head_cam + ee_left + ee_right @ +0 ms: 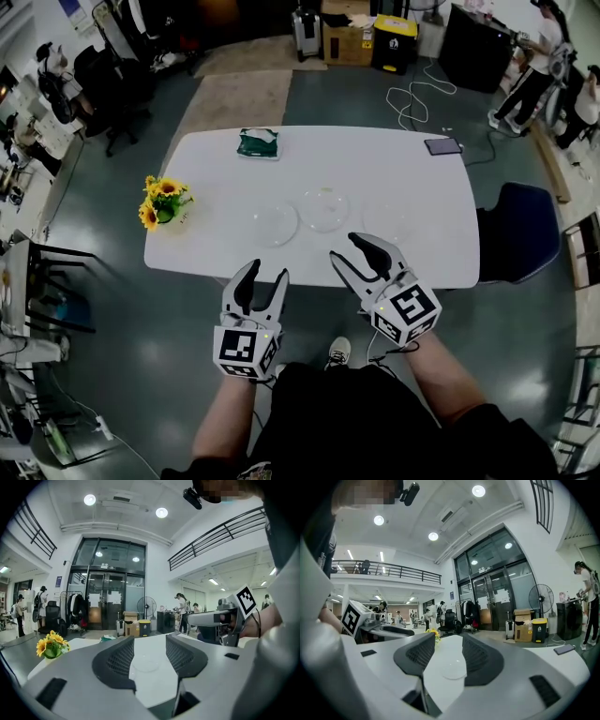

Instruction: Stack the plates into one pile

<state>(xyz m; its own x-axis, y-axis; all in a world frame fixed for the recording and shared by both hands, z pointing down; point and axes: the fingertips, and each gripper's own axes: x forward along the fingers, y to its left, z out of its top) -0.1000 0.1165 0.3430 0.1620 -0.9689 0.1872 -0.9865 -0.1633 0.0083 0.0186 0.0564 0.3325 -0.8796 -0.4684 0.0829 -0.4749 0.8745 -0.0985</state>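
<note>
I am holding the left gripper (266, 274) just short of the near edge of the table (394, 169), its jaws standing apart on nothing, and aiming it at the left clear plate (274, 223), which is lying flat and unstacked a little way in from that edge. Further right, the right gripper (344, 247) is hovering over the same edge, jaws likewise spread and empty, lining up on the neighbouring plate (325, 208), presumably so that one plate can go onto the other.
</note>
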